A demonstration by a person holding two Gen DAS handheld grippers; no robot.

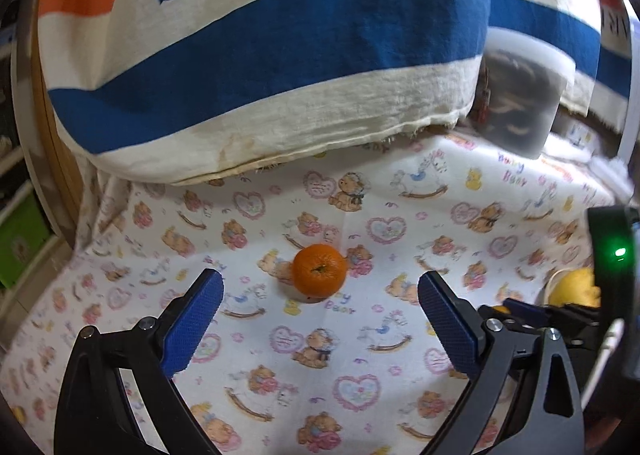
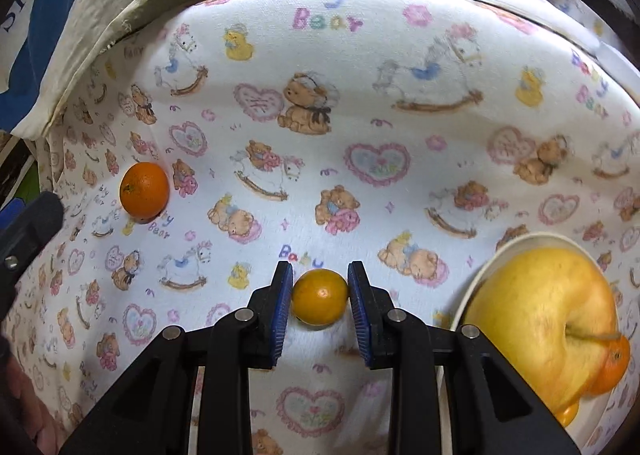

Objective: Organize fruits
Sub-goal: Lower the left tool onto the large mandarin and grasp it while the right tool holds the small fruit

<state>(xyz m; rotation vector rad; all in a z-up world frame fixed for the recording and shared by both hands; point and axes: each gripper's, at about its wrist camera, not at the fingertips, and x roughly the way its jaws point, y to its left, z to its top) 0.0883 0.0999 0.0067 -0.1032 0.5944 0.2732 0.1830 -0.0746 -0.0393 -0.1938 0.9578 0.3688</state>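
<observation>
right tool: pretty much clenched on a small yellow-orange citrus, both blue pads touching its sides, pointing steeply down at the counter
left tool: released, pads spread wide with nothing between them; nothing touching it either
orange: sitting on the cloth just ahead of the left tool, centred in the gap but beyond the fingertips; from the right tool it's well off to the left
bowl: close on the right of the right tool, white rim, holds a big yellow apple with another small orange fruit tucked against its near side
cloth: baby-bear print, covers the whole counter under both tools
striped bag: blue, cream and orange fabric, bulks up right behind the orange, far side of the left tool
tub: translucent plastic, dark stuff inside, ahead and to the right of the left tool
in the way: nothing between the left tool and the orange
</observation>
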